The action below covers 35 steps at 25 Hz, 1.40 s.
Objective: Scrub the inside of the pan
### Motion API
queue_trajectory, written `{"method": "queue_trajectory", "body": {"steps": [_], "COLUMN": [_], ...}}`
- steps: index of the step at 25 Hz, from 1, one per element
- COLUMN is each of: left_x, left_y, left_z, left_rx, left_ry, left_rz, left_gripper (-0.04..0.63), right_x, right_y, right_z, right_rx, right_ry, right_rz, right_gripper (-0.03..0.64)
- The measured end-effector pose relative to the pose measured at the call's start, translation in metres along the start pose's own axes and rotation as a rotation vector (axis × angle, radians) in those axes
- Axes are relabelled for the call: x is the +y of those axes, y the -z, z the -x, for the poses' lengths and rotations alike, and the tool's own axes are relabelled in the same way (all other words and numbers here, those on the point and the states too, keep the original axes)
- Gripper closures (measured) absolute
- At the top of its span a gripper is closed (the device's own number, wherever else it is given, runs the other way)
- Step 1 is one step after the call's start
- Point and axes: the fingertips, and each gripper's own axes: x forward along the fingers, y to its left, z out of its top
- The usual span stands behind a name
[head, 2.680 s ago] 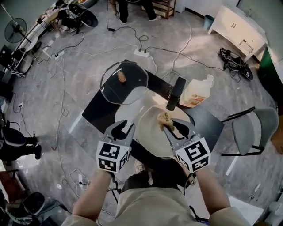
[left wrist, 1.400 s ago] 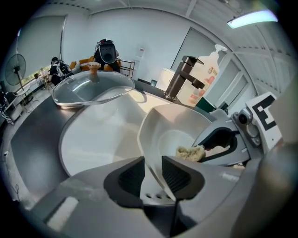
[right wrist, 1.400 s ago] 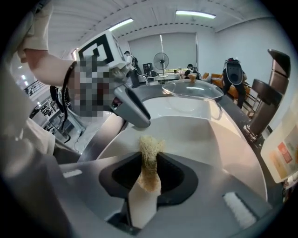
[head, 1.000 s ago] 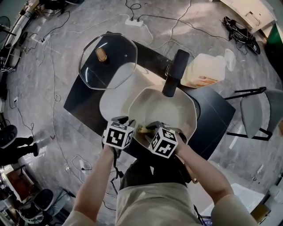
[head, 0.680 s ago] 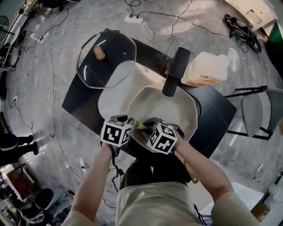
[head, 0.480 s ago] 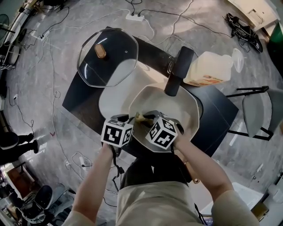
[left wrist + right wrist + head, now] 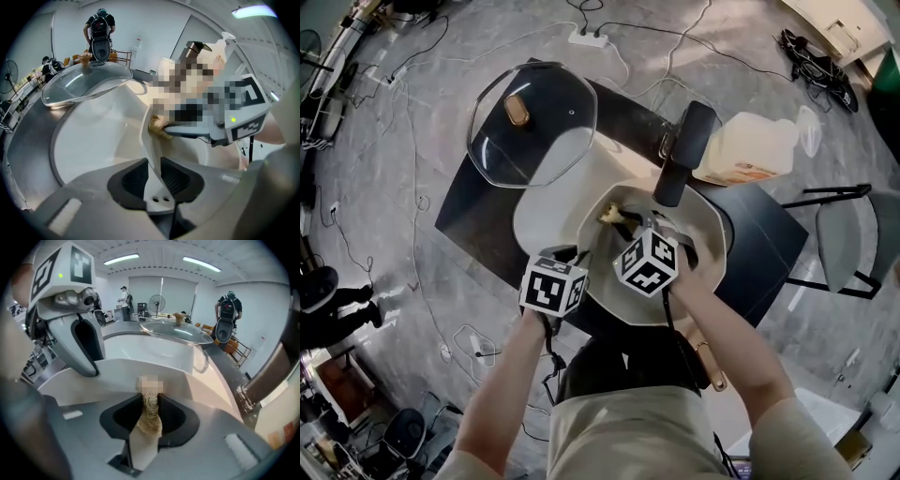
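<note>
Pan (image 7: 709,272) sits on the desk (image 7: 478,214) at the near edge, a bit right of centre, with its cream inside up and its dark handle (image 7: 682,155) pointing toward the far edge. It rests partly on a white round mat (image 7: 546,214). Left gripper (image 7: 154,165) is at the pan's near-left rim. Its jaws are closed onto the thin wall, one pad outside and one inside, so only a narrow gap is left and the rim fills it. Right gripper (image 7: 151,403) reaches over the pan from the near side, marker cube up. Its jaws are pinched almost together on a tan fibrous scrubber (image 7: 613,215), whose free end sticks out past the tips. The scrubber is inside the pan at the far-left part, against the inner wall just below the rim. Glass lid (image 7: 534,131) with a brown knob (image 7: 517,110) lies toward the desk's far-left corner, overlapping the mat's far side and apart from the pan. Pale plastic bottle (image 7: 757,150) lies on its side at the far-right edge, just beside the handle. A grey chair (image 7: 853,251) stands off the right edge, and cables and a power strip (image 7: 588,38) lie on the floor beyond the far edge.
</note>
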Motion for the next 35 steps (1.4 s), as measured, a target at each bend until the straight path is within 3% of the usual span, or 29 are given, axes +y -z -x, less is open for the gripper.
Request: {"method": "queue_trajectory", "body": {"steps": [4, 9, 12, 16, 19, 24, 30, 35], "left_x": [-0.001, -0.001, -0.001, -0.001, -0.002, -0.003, -0.002, -0.004], "left_y": [-0.001, 0.000, 0.000, 0.000, 0.001, -0.002, -0.003, -0.007], "left_z": [-0.001, -0.001, -0.001, -0.002, -0.002, -0.001, -0.001, 0.002], "left_rx": [0.003, 0.008, 0.011, 0.013, 0.012, 0.012, 0.011, 0.006], "left_ry": [0.003, 0.006, 0.012, 0.014, 0.026, 0.030, 0.032, 0.033], "left_rz": [-0.001, 0.001, 0.002, 0.007, 0.011, 0.009, 0.003, -0.001], "left_gripper": [0.502, 0.502, 0.502, 0.502, 0.501, 0.500, 0.500, 0.500], "right_x": [-0.036, -0.061, -0.068, -0.071, -0.061, -0.029, 0.028, 0.078], "right_y": [0.015, 0.044, 0.061, 0.076, 0.095, 0.125, 0.143, 0.138], "right_z": [0.008, 0.025, 0.037, 0.053, 0.062, 0.079, 0.104, 0.108], "right_rx": [0.022, 0.149, 0.245, 0.383, 0.499, 0.636, 0.724, 0.675], "right_ry": [0.137, 0.247, 0.281, 0.285, 0.219, 0.090, -0.201, -0.396], "right_rz": [-0.037, -0.009, 0.044, 0.193, 0.276, 0.326, 0.209, 0.155], "right_gripper": [0.511, 0.511, 0.511, 0.515, 0.520, 0.523, 0.523, 0.523]}}
